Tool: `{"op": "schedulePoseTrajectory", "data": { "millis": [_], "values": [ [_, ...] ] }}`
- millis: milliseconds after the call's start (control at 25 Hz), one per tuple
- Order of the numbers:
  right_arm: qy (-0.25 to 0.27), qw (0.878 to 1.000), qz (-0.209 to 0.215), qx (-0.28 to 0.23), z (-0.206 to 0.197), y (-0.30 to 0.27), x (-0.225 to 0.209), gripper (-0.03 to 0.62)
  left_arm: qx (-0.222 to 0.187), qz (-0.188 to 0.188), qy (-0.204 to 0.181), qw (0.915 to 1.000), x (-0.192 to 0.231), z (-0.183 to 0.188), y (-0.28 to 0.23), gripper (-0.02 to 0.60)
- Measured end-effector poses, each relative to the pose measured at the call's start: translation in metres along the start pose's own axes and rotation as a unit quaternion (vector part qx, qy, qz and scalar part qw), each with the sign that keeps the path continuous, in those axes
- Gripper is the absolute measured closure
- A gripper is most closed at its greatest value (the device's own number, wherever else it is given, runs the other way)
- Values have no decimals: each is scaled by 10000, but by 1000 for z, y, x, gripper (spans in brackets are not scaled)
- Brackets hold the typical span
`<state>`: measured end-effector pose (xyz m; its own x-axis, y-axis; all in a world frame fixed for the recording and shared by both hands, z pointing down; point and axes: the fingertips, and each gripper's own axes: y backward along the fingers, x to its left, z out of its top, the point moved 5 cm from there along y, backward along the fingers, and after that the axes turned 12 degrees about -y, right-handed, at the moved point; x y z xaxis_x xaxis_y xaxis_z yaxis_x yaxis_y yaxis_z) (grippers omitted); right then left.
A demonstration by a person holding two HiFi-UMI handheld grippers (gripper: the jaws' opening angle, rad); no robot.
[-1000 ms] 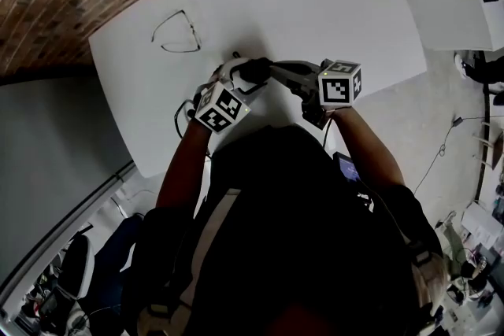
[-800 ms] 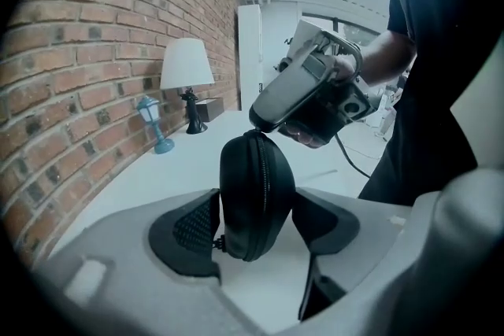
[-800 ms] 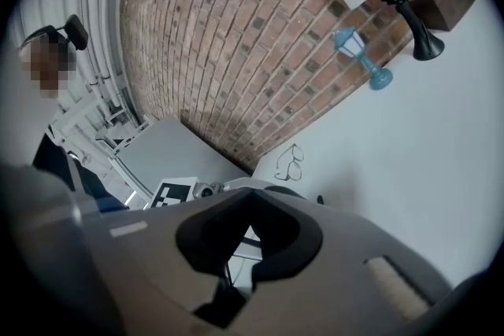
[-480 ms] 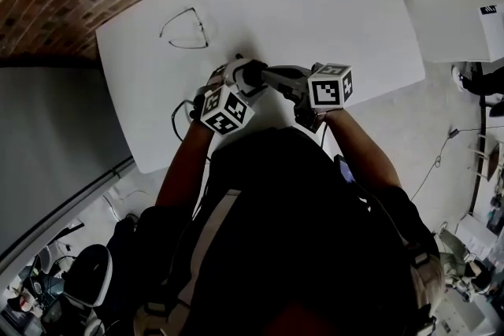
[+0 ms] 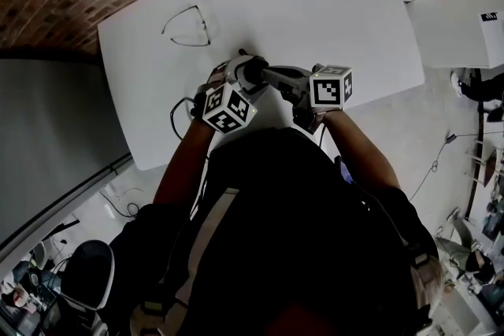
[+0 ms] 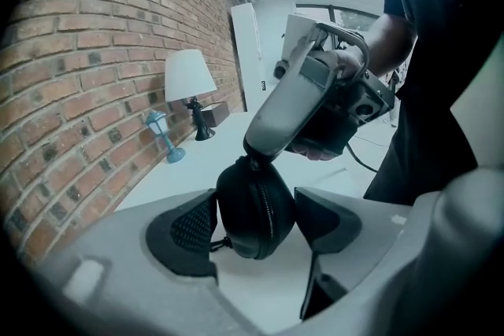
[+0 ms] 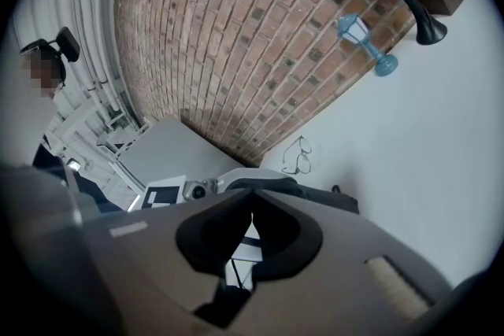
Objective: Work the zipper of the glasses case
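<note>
Your left claw [image 6: 256,210], its jaws just eased wider, lightly grips the glasses case [image 6: 246,216] above the tabletop [image 5: 331,20]. Your right claw [image 6: 253,156] is pinched tight on what looks like the zipper pull [image 6: 252,162] at its top. Firm up the left hold, then draw the pull steadily along the seam's curve.

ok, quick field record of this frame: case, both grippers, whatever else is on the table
glasses case: black, between the left jaws, zipper line showing
left gripper: jaws have just been opening a little; both pads look to touch the case
right gripper: jaws together, tips at the case's top on the zipper line; pull not visible
glasses: on the table, apart from the case
far edge: lamp, blue lantern figure
</note>
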<state>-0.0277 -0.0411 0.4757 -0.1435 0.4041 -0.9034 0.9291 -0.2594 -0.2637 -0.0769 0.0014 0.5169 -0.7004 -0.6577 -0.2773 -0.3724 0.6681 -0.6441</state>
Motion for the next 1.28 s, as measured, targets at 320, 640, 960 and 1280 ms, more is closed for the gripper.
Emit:
{"op": "schedulePoseTrajectory", "data": {
  "millis": [320, 640, 960, 1280],
  "values": [
    [-6, 9998, -98, 181, -7, -2, -5, 588, -67, -175, 112, 9998, -2, -5, -2, 282],
    [670, 9940, -326, 798, -5, -5, -1, 589, 13, -192, -115, 9997, -7, -9, 3, 299],
    [755, 9923, -431, 882, 0, -2, -12, 588, 2, -179, -93, 9998, -9, -15, 7, 307],
    [688, 9933, -459, 802, 4, -6, -26, 588, 29, -169, 43, 9998, -7, -19, 9, 307]
  ]
}}
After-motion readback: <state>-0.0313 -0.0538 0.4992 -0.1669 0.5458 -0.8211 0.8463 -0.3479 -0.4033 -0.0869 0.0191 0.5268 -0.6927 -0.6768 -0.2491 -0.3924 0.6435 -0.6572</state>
